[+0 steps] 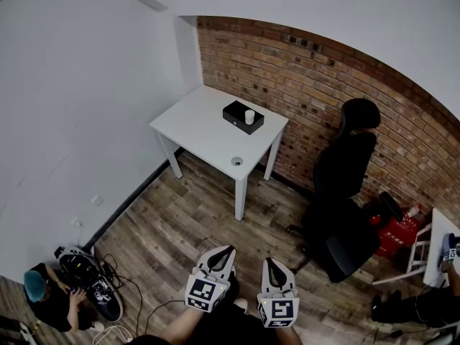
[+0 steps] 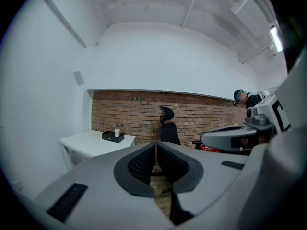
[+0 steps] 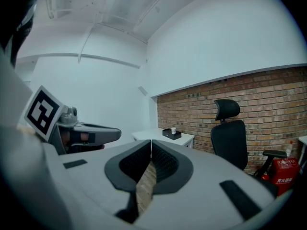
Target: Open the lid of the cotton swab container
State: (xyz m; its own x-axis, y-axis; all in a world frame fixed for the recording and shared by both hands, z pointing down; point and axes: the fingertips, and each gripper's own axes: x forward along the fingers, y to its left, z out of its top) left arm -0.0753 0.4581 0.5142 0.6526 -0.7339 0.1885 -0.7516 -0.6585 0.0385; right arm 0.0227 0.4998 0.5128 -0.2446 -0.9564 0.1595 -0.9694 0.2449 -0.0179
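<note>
small white cylindrical cotton swab container [image 1: 249, 116] sits upper centre on a black box [image 1: 236, 111]; left gripper [image 1: 227, 251] and right gripper [image 1: 272, 263], lower centre, closed and empty; best step closer first.

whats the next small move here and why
Probably step toward the white table. The cotton swab container stands on a black box there, far ahead, while the left tongs and right tongs are shut, empty and nowhere near it.

Grey left tool [image 1: 229, 249] and right tool [image 1: 270, 261], black pads [image 2: 144, 164], marker cubes [image 1: 203, 293].
</note>
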